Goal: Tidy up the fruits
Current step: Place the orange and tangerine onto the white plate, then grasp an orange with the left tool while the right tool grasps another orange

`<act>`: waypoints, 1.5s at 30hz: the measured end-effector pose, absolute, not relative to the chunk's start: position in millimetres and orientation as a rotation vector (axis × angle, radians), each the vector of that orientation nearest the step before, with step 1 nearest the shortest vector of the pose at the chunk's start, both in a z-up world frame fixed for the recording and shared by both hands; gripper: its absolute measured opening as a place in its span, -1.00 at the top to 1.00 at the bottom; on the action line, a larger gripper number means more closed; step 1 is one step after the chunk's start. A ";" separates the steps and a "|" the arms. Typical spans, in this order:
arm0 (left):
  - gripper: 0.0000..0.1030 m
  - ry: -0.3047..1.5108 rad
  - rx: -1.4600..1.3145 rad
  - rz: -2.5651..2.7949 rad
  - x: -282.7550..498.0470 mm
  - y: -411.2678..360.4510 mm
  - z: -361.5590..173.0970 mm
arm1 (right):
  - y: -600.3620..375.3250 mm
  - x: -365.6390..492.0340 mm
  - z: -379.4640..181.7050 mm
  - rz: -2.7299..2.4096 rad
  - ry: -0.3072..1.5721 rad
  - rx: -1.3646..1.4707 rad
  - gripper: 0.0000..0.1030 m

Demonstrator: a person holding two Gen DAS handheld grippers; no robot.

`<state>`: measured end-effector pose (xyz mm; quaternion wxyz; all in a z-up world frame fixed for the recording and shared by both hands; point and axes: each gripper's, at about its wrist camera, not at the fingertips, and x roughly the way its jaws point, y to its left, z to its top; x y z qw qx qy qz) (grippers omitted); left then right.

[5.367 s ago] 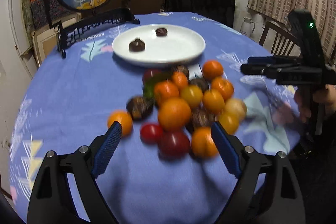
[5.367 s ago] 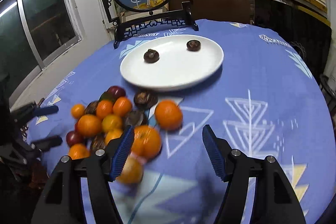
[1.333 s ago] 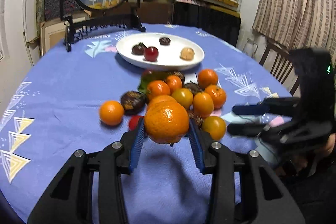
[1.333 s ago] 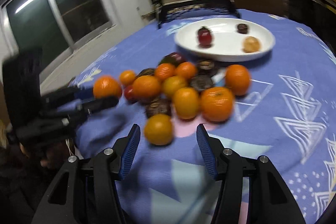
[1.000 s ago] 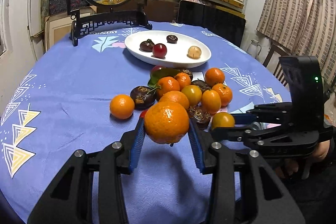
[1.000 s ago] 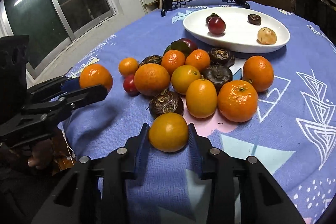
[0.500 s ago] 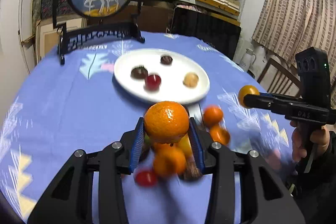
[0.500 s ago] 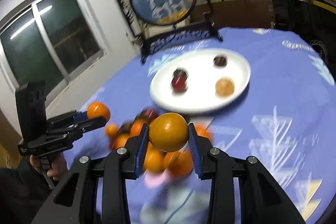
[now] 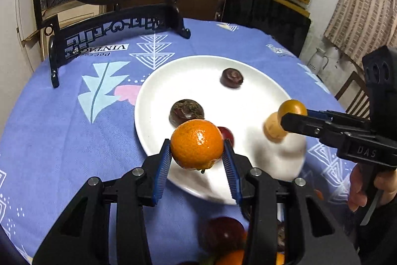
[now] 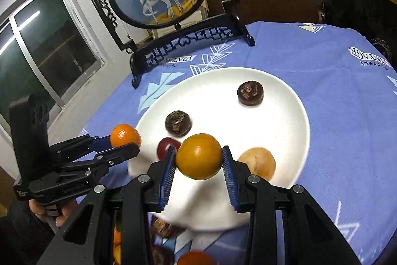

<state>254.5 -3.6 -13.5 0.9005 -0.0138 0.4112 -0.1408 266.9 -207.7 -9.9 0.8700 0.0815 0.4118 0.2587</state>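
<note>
Left gripper [image 9: 197,158] clamped on a mandarin [image 9: 196,143], right gripper [image 10: 199,164] on a yellow-orange fruit [image 10: 199,156], both poised over the white plate [image 10: 278,116].

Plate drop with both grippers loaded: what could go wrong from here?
1. The left gripper and right gripper converge over the near side of the white plate; they may collide.
2. The orange or the yellow-orange fruit could land on the red fruit or tan fruit.
3. Released round fruit may roll off.
</note>
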 end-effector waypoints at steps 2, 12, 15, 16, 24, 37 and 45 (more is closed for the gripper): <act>0.18 0.875 -0.032 -0.283 260.7 -2.5 -19.9 | -205.1 275.0 -14.0 0.530 0.866 0.171 0.18; -0.21 0.783 -0.052 -0.317 200.5 17.4 12.9 | -230.6 227.4 2.9 0.466 0.759 0.178 -0.13; -0.21 0.752 -0.006 -0.329 155.0 27.3 15.7 | -238.9 200.3 0.6 0.460 0.751 0.176 -0.13; -0.21 0.750 0.007 -0.327 144.6 30.2 15.1 | -241.7 191.1 -1.3 0.457 0.752 0.180 -0.13; -0.01 0.823 0.045 -0.264 84.2 60.6 -20.4 | -252.0 134.2 -16.8 0.450 0.777 0.212 -0.13; 0.33 0.870 -0.054 -0.240 94.1 66.6 -52.7 | -240.1 91.7 -24.6 0.451 0.818 0.138 -0.13; 0.32 0.793 -0.099 -0.273 71.6 72.7 -31.6 | -214.9 94.7 -46.2 0.478 0.889 0.046 -0.13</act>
